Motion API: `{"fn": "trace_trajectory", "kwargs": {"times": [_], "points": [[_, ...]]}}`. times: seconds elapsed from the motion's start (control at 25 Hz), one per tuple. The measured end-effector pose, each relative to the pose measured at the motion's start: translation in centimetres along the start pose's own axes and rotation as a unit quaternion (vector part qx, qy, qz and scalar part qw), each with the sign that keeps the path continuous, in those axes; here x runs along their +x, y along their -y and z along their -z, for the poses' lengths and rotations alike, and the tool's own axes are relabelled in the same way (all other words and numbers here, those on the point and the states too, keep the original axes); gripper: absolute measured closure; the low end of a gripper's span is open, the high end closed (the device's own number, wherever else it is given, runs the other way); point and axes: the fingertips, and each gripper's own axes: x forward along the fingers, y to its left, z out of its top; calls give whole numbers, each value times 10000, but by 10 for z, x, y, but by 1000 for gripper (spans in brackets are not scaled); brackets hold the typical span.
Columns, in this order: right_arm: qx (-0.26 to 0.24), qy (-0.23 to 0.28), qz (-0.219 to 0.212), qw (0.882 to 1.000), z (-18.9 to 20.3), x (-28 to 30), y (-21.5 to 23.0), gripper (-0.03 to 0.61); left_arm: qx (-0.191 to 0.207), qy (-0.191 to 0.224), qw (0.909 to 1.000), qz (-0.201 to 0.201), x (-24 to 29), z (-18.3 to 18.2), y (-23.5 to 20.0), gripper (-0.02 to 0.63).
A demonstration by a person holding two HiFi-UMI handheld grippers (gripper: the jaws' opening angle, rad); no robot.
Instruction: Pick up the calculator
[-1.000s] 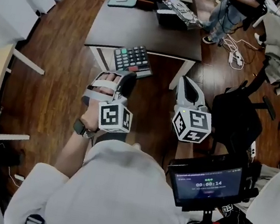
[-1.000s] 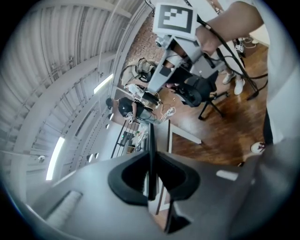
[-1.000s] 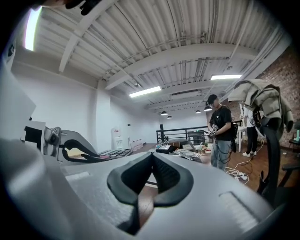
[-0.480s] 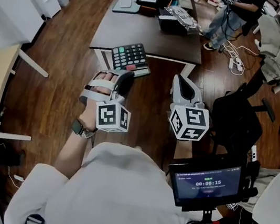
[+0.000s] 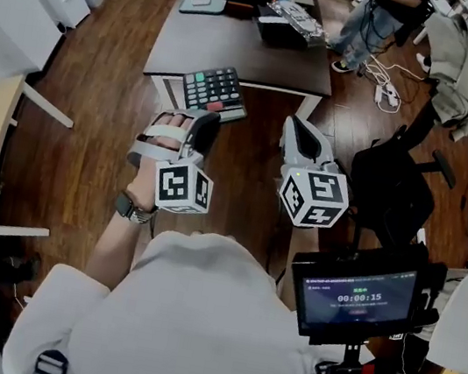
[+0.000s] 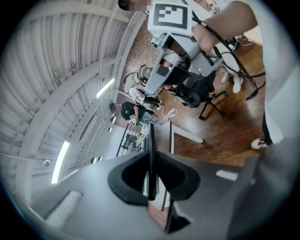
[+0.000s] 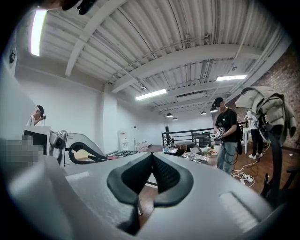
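Calculator [image 5: 215, 90]: upper centre of frame, at the near edge of the surface [image 5: 264, 58], its near edge clamped in the left hand-held gripper [image 5: 202, 125]. Right hand-held gripper [image 5: 295, 131]: clenched, empty. Judged light, rigid, smooth plastic. The edge hold may pivot, so grip deeper, clear of the keys.

The calculator [image 5: 214, 91], dark with grey, green and red keys, faces up. The left gripper [image 5: 208, 120] clamps its near edge in its jaws, over the surface's [image 5: 240, 45] edge.
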Motion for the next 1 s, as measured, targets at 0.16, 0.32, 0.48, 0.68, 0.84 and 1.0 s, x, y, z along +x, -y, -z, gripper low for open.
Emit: {"fn": "trace_trajectory", "kwargs": {"times": [0.16,0.32,0.48,0.68,0.84,1.0], "points": [[-83,-8,-64,9999,-4,3,-9,577,-10,4,10000,6,-4,7,-3,560],[-184,8,-138,9997,-10,7,-19,577,-53,17,10000,-15,-7,14,-7,560],[-290,-77,-109,9995,-8,9,-21,577,-121,-8,9999,-6,-8,17,-5,560],[-290,-151,-40,9995,-2,10,-18,577,-88,19,10000,-28,-7,19,-5,560],[-353,-166,-5,9992,-1,11,-19,577,-98,47,9999,5,-7,19,-3,560],[-409,-159,5,9990,-2,10,-20,577,-118,53,9999,32,-7,20,-2,560]]}}
